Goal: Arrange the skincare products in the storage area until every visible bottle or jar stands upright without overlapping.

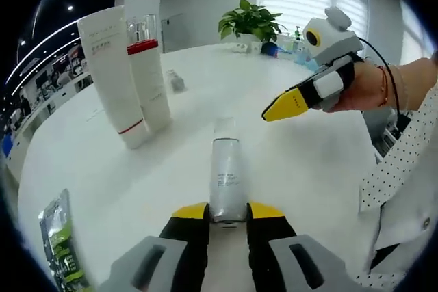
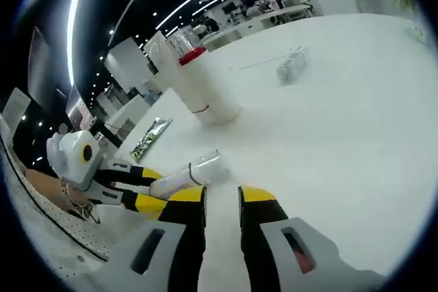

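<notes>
Left claw (image 1: 226,215) clamping smooth cylindrical bottle (image 1: 226,176), right claw (image 2: 222,196) narrowly parted, empty.

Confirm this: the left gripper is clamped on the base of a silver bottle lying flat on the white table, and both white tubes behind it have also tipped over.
Not quite. The left gripper does hold the silver bottle lying on the white table, but the two white tubes stand upright, side by side, as the left gripper view shows.
</notes>
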Demonstrator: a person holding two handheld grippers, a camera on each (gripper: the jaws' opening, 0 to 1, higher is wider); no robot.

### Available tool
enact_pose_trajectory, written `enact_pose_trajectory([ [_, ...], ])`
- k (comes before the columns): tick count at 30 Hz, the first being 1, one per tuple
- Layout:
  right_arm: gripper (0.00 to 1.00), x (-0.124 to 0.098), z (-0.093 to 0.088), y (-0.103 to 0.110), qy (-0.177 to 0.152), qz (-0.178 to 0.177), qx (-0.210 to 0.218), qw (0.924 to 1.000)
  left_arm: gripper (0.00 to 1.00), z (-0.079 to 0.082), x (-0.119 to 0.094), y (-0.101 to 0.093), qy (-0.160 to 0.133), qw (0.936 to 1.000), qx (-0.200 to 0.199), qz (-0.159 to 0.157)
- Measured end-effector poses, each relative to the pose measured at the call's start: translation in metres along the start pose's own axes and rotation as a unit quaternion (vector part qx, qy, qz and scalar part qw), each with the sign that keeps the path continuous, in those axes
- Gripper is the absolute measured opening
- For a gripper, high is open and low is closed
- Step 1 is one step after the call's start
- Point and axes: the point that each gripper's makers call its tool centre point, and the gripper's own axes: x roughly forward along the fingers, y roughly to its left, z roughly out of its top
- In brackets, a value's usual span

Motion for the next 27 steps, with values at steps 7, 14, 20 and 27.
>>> enact_pose_trajectory([
  [7, 0.19, -0.001, -0.008, 0.006, 0.006, 0.003, -0.018, 0.9998, 0.2, 0.0, -0.002, -0.001, -0.007, 0.9999, 0.01, -0.007],
  [14, 0.21, 0.009, -0.002, 0.013, -0.001, 0.027, -0.021, 0.9994, 0.2, 0.002, -0.002, -0.001, -0.008, 0.9997, 0.014, -0.016],
  [20, 0.23, 0.018, 0.009, 0.02, -0.009, 0.046, -0.035, 0.9983, 0.2, 0.002, -0.002, 0.0, -0.006, 0.9996, 0.02, -0.021],
  [27, 0.24, 0.024, 0.013, 0.019, -0.014, 0.057, -0.022, 0.998, 0.2, 0.003, -0.001, 0.002, -0.011, 0.9992, 0.024, -0.03],
])
